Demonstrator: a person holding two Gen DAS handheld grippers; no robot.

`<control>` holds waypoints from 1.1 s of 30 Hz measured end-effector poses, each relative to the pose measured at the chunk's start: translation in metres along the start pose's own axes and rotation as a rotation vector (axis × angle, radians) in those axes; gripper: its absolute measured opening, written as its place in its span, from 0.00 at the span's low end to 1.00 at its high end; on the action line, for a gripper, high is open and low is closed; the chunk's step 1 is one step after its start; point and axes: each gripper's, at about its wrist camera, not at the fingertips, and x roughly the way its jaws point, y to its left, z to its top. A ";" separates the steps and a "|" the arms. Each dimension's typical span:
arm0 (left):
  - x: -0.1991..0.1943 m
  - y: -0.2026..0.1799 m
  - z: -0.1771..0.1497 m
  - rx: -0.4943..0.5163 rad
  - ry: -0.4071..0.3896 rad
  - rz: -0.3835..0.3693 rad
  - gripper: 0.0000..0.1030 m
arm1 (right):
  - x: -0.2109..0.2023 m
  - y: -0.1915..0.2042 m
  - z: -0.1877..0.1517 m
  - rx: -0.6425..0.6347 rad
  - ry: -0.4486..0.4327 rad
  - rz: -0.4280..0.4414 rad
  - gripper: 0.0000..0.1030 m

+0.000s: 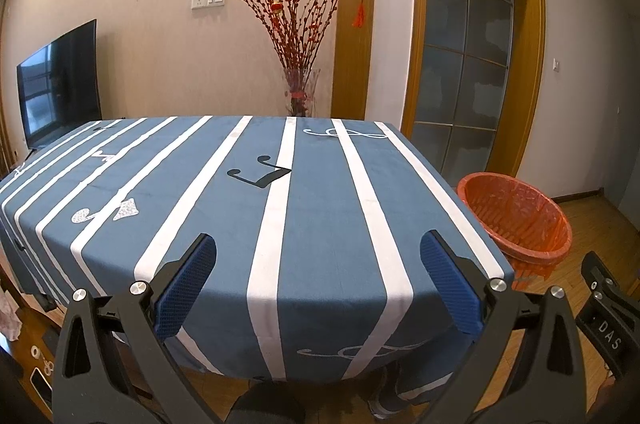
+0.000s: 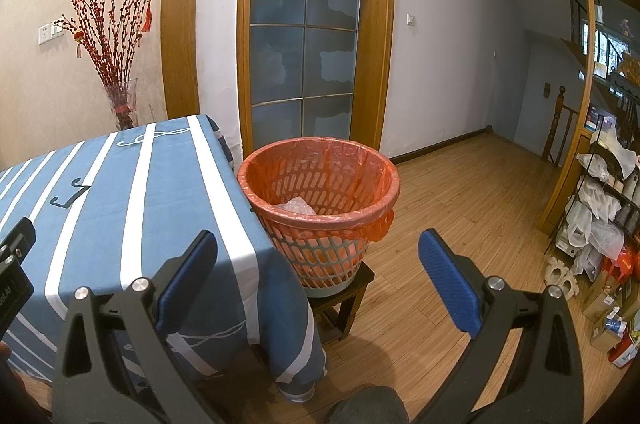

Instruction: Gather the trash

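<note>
A mesh waste basket (image 2: pixel 320 191) lined with an orange bag stands on a low dark stool (image 2: pixel 344 300) right of the table; pale crumpled plastic (image 2: pixel 294 205) lies inside it. In the left wrist view the same basket (image 1: pixel 516 220) shows past the table's right edge. My left gripper (image 1: pixel 318 280) hangs open over the near edge of the blue striped tablecloth (image 1: pixel 320 203), nothing between its blue pads. My right gripper (image 2: pixel 318 280) is open too, in front of the basket and the table corner, holding nothing. No loose trash shows on the tablecloth.
A glass vase of red branches (image 1: pixel 298 91) stands behind the table, a television (image 1: pixel 60 83) at the left. A glass-panelled door (image 2: pixel 304 35) is behind the basket. A cluttered shelf rack with bags (image 2: pixel 600 216) lines the right wall. Wooden floor (image 2: pixel 460 224) lies between.
</note>
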 end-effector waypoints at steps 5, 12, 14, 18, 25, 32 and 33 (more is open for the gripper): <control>0.000 0.000 0.000 0.000 0.000 0.000 0.97 | 0.000 0.000 0.000 0.000 0.000 0.000 0.96; 0.000 -0.001 -0.001 0.000 0.003 0.000 0.97 | 0.000 0.000 0.000 0.000 0.001 0.000 0.96; 0.000 -0.001 -0.002 -0.001 0.003 0.000 0.97 | 0.000 0.000 0.000 0.000 0.000 0.000 0.96; 0.000 -0.002 -0.003 -0.002 0.006 -0.001 0.97 | 0.000 0.000 0.000 0.000 0.001 0.001 0.96; 0.000 -0.003 -0.004 0.000 0.010 -0.002 0.97 | 0.000 0.000 0.001 0.000 0.002 0.001 0.96; 0.001 -0.004 -0.004 -0.002 0.013 0.000 0.97 | 0.000 0.000 0.001 -0.001 0.002 0.002 0.96; 0.001 -0.004 -0.004 -0.003 0.014 0.001 0.97 | 0.000 0.000 0.001 -0.001 0.003 0.002 0.96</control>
